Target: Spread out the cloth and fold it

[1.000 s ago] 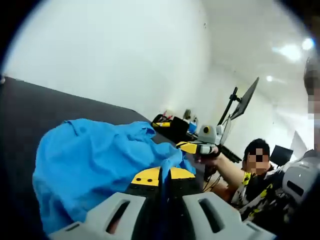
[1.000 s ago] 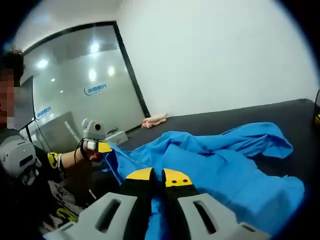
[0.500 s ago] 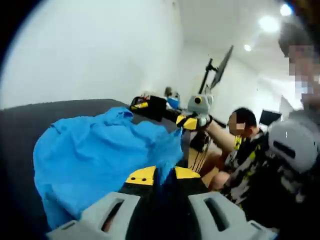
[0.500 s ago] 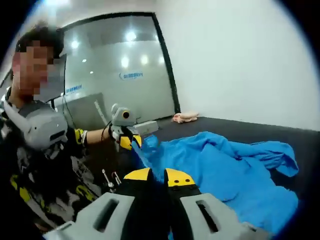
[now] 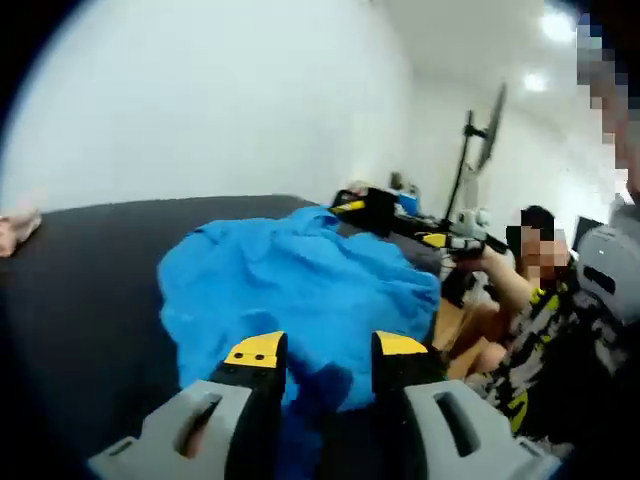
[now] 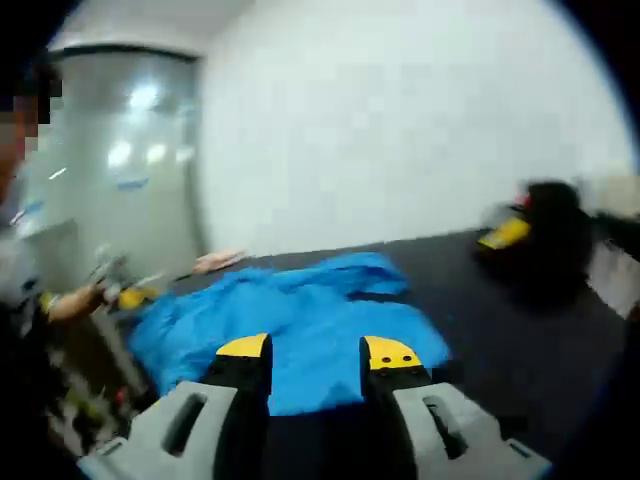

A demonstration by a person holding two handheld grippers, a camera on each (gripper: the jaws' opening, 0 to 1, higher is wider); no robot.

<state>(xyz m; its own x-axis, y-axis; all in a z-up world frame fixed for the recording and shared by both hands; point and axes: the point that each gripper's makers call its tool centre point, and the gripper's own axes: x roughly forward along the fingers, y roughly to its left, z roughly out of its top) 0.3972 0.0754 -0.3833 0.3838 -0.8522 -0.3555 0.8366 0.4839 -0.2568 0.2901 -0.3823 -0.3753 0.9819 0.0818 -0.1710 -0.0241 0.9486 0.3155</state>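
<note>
Lying rumpled on the dark table (image 5: 80, 270), the blue cloth (image 5: 300, 290) is neither spread flat nor folded, so both steps remain. Left gripper (image 5: 320, 352) and right gripper (image 6: 315, 350) stand parted and empty at the cloth's near edge.

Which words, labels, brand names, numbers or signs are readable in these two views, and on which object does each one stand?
None can be read.
Glass wall, right gripper view: a small blue mark, too blurred to read.
Blue cloth, both grippers, dark table: no text visible.
</note>
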